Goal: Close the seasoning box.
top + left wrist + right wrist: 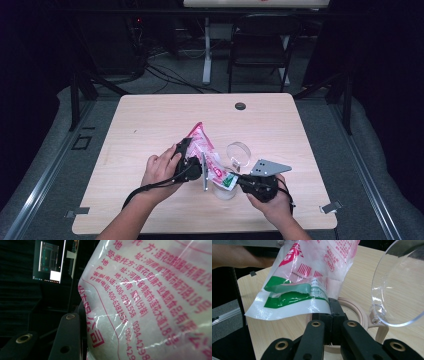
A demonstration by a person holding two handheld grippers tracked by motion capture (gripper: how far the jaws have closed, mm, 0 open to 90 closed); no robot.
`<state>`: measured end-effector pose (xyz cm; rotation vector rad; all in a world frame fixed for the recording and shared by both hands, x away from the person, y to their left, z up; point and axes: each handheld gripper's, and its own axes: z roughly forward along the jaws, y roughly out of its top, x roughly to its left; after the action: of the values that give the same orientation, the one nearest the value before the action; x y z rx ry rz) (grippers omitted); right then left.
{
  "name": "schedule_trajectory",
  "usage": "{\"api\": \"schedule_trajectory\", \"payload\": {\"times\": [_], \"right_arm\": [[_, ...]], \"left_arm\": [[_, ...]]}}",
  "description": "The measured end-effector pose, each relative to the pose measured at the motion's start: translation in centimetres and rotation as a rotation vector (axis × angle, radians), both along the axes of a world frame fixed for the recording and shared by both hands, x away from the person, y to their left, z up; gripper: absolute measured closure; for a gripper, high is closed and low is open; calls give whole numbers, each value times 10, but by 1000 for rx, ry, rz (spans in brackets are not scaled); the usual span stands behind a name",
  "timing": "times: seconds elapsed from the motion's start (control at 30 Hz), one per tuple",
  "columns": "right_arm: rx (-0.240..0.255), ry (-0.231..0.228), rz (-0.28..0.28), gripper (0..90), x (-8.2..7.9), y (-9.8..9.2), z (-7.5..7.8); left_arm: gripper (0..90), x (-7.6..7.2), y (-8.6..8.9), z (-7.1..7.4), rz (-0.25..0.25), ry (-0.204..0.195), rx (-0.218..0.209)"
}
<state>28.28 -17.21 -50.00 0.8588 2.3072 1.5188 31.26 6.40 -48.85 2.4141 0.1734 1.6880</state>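
A plastic bag point(202, 145) of white powder, printed in pink with a green band at its mouth, is held tilted above the table. My left gripper point(190, 150) clamps the bag's body; one black finger point(67, 340) presses against the bag point(155, 302), and the other is hidden behind it. My right gripper point(236, 179) is shut on the lower corner of the bag point(312, 272), its jaws point(333, 307) pinched together on the edge. Under that corner stands an open jar point(225, 190) with a beige rim point(359, 312). Its clear hinged lid point(402, 285) stands up behind.
The wooden table point(150, 120) has a dark grommet hole point(240, 106) near its far edge. A folding chair point(260, 45) and cables sit on the floor beyond. A lit monitor point(50, 262) shows in the dark background.
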Motion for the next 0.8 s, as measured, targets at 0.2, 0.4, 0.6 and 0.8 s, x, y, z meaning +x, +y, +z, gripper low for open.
{"api": "schedule_trajectory", "payload": {"times": [0.2,0.4,0.6,0.8], "right_arm": [[2,3,-1,900,0,-1,0],[1,6,-2,900,1,-1,0],[1,9,-3,900,1,-2,-1],[-3,11,-5,900,1,-2,-1]], "left_arm": [[573,-1,-1,1,4,-3,10],[574,-1,-2,3,-4,-14,15],[574,-1,-2,3,-1,-18,18],[581,-2,-3,4,2,-23,22]]}}
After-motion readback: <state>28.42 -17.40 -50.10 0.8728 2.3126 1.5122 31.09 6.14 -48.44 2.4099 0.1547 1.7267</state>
